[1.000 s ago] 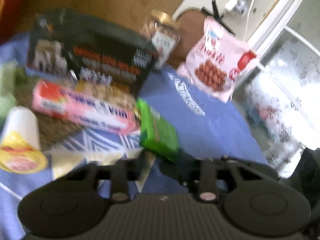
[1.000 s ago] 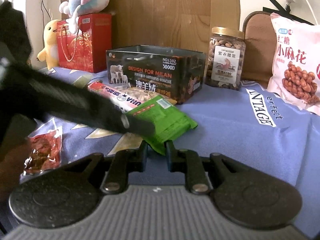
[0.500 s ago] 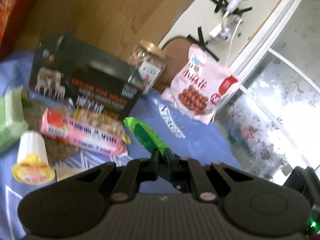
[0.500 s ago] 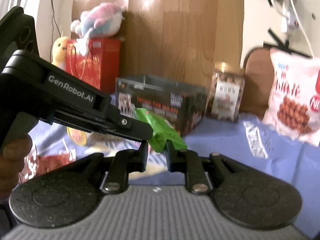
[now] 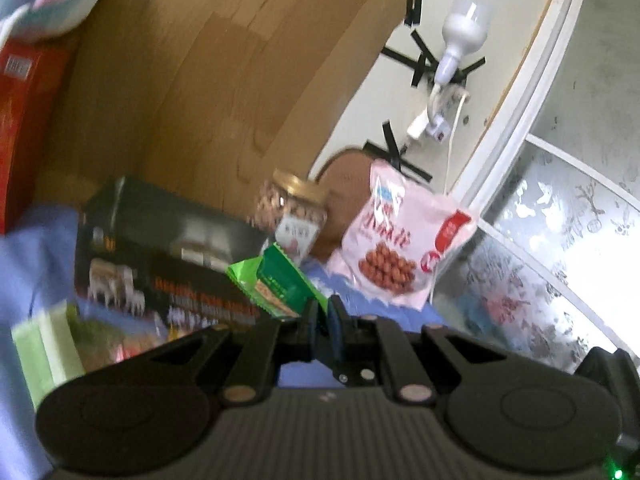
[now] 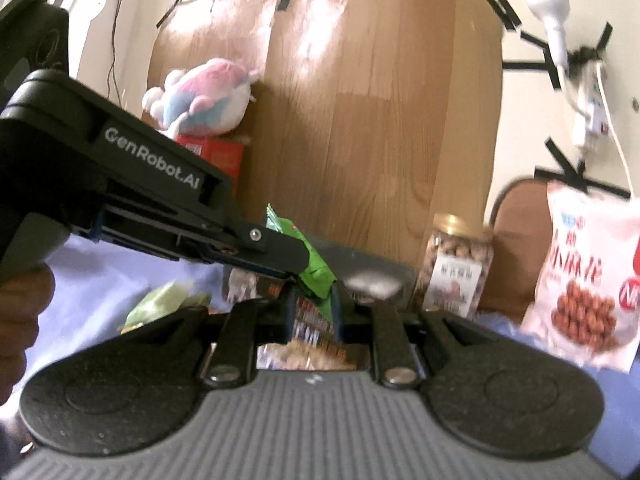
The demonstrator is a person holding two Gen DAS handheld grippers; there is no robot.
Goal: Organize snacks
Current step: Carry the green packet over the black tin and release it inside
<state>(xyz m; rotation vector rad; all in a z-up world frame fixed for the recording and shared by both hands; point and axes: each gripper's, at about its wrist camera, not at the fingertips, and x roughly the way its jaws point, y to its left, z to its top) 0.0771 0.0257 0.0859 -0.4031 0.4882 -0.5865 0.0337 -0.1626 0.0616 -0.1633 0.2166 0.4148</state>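
I have both tools on one green packet (image 5: 280, 284). My left gripper (image 5: 322, 312) is clamped tight on its edge, and my right gripper (image 6: 314, 308) is pinched on its lower end, so the packet hangs in the air between them, above the blue cloth (image 5: 36, 240) and in front of the dark box (image 5: 160, 264).

As I judge it, the sorting is early. The packet is lifted but not placed, and I cannot tell where it belongs; the open box looks the likely home. The nut jar (image 5: 296, 216) and the pink bag (image 5: 404, 248) stand at the back by the wall, seemingly untouched. A pale green pack (image 5: 44, 344) lies at the left edge, too blurred to read.

The packet is thin, crinkly foil with a sealed, serrated end, and it flexes where it is gripped. The box is rigid, printed card or tin with an open top. The jar is clear, hard, with a gold lid. The pink bag is puffy, glossy plastic and leans on a brown board.
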